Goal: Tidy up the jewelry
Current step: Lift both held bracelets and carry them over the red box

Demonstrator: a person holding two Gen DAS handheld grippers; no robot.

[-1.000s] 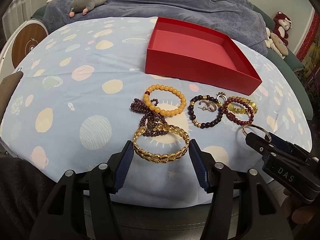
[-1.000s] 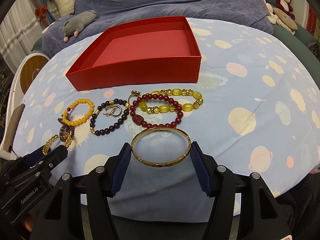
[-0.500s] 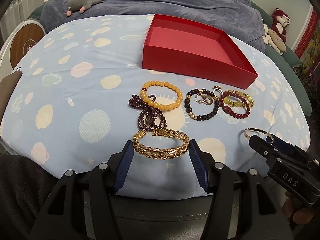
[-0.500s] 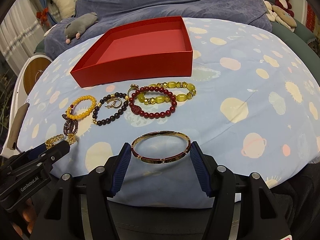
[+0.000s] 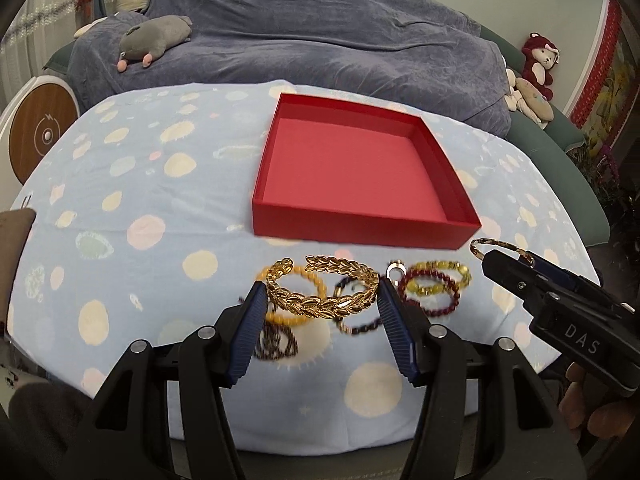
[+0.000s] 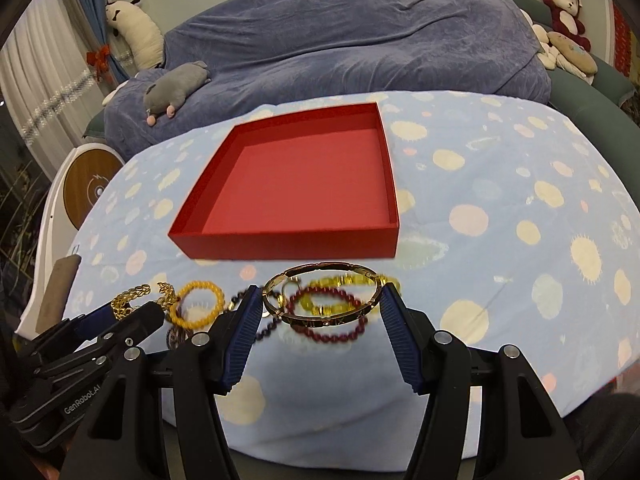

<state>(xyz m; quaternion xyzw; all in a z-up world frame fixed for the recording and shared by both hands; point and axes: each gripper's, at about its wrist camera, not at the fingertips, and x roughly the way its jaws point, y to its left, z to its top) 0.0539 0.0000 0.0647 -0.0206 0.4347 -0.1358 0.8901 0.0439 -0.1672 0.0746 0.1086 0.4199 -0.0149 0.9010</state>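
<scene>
I have the gold leaf bracelet (image 5: pixel 324 294) clamped across its width in the left hand-held gripper (image 5: pixel 320 308), lifted clear of the cloth, and the plain gold bangle (image 6: pixel 323 294) pinched the same way in the right hand-held gripper (image 6: pixel 320 308) (both rings sit flat between the blue pads, touching them on either side). In the left view the bangle also shows at the far right, poking out past the other tool's tip.

Below and just beyond both pieces, the rest of the jewelry lies on the bench: a yellow bead bracelet (image 6: pixel 196 304), a dark bead bracelet (image 5: pixel 356 322), a red bead bracelet (image 5: pixel 430 300) with a yellow-green one (image 5: pixel 440 270) touching it, and a purple bead string (image 5: pixel 276 344) nearest me on the left. A small ring (image 5: pixel 396 270) sits among them; it is too blurred to say more.

The red box (image 5: pixel 360 228) stands just beyond the pile, open and with nothing in it, on the spotted blue cloth (image 5: pixel 140 200).

As I read it, this is the carry step: two pieces picked, none stored. Next I need to bring both over the near wall of the box, keeping them apart so the tools do not collide, lower them to the floor, then let go.
</scene>
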